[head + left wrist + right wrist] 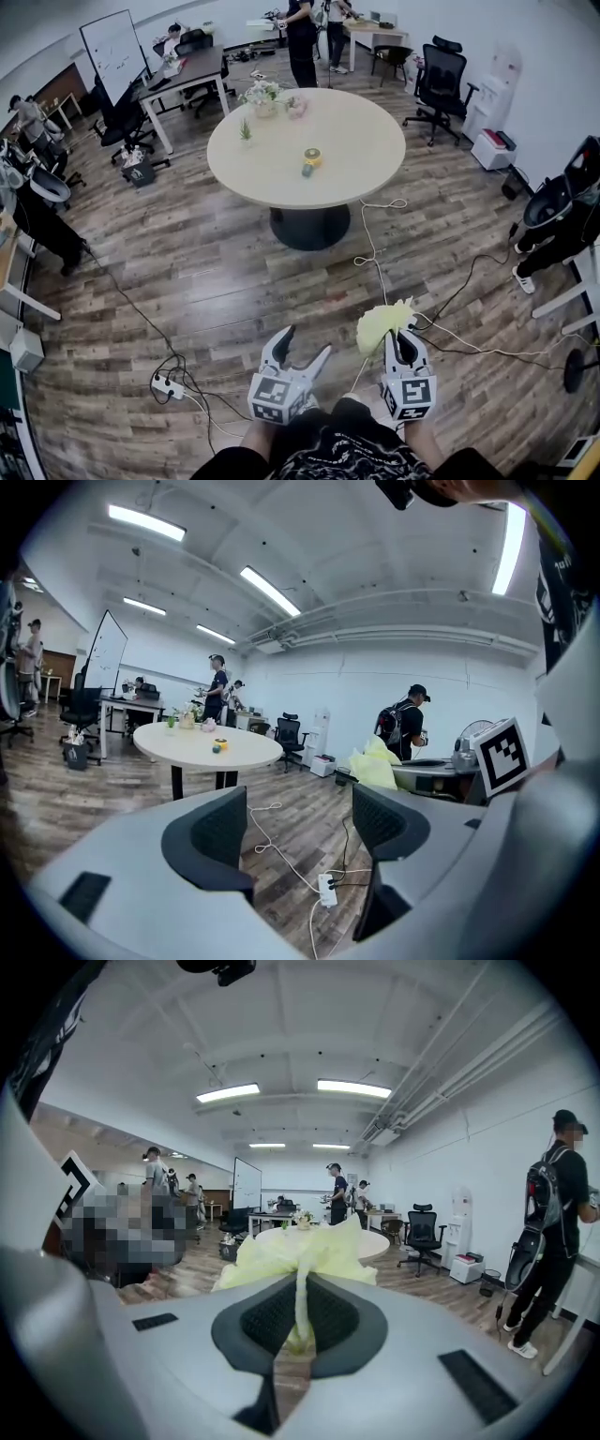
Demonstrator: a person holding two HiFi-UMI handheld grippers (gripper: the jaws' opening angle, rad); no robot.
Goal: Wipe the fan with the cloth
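My right gripper (401,339) is shut on a pale yellow cloth (382,323), which bunches up above its jaws; in the right gripper view the cloth (298,1246) runs as a thin strip between the two pads. My left gripper (306,341) is open beside it, and its jaws (298,827) hold nothing, only floor and cables beyond. A white fan head (474,731) shows at the right of the left gripper view, partly hidden behind the right gripper's marker cube. A small yellow and teal object (310,159) lies on the round table (361,178) ahead.
White cables (375,253) and a power strip (167,384) trail over the wooden floor between me and the table. Office chairs (441,80) stand at the back right and a whiteboard (114,52) at the back left. A person with a backpack (553,1232) stands close on the right.
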